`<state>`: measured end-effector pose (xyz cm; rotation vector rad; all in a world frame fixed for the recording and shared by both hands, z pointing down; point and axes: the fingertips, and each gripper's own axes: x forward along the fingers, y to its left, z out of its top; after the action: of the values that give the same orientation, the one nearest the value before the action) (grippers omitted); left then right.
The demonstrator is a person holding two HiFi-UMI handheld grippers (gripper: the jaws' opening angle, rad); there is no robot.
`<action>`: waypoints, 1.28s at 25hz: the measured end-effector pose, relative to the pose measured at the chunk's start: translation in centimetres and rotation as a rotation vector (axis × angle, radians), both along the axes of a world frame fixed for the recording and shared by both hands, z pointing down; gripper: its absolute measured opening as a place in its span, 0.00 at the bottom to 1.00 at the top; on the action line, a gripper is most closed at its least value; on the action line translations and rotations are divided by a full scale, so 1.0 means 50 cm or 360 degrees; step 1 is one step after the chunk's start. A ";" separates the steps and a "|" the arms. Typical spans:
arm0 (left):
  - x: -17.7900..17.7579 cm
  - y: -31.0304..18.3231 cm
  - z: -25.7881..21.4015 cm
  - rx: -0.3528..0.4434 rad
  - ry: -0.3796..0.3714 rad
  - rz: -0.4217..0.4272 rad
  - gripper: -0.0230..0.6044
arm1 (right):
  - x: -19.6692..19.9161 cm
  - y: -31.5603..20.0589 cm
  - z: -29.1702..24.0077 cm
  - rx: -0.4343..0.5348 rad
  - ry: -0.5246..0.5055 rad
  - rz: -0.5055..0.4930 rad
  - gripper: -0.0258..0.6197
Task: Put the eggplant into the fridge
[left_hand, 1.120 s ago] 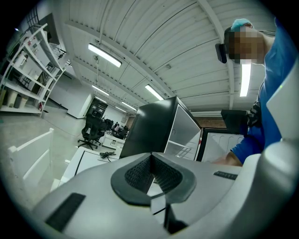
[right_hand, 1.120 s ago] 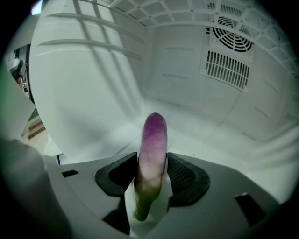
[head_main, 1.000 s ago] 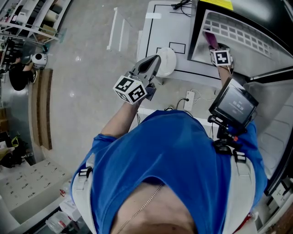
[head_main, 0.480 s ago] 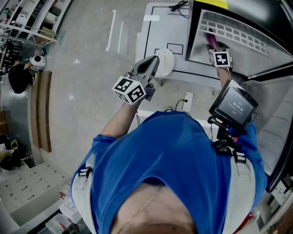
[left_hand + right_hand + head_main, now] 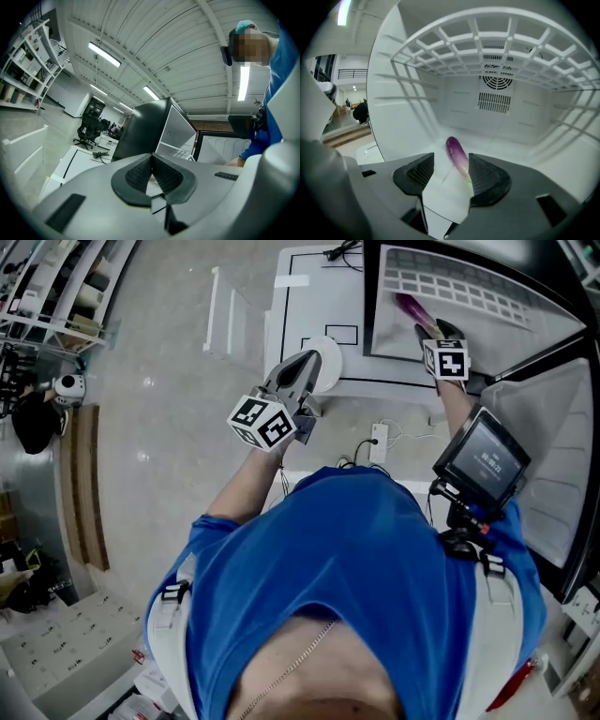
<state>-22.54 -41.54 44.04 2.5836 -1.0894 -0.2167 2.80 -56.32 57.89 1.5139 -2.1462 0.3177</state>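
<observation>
- Right tool is being held inside the fridge with its jaws spread apart, and nothing is being clamped between them.
- The eggplant is being seen on the fridge's white floor, between the two pads. Its pale green end is lying against the right-hand pad, while a clear gap is being left on the side of the other pad.
- The eggplant's purple tip is being pointed toward the fridge's back wall, where a round fan grille is being shown above a slotted vent.
- A white wire shelf is being seen inside the fridge, above the eggplant.
- In the head view, the right tool is being reached through the fridge's open front, with the eggplant lying just beyond its tips.
- The left tool is being held outside the fridge, to its left, with its jaws pressed together and nothing between them.
- In the head view, that left tool is being seen above a round white plate, which is resting on the white surface just left of the fridge.
- A black cable is being seen at the surface's far edge, near the fridge.
</observation>
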 end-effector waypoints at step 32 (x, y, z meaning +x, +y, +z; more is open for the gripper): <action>0.212 0.130 -0.020 -0.0027 0.0044 0.0237 0.05 | -0.029 0.543 -0.326 0.0462 -0.0638 0.0005 0.04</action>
<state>-11.92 -35.01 43.06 2.6243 -0.8805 -0.2061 1.36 -29.15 41.57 1.7293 -2.5947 0.3460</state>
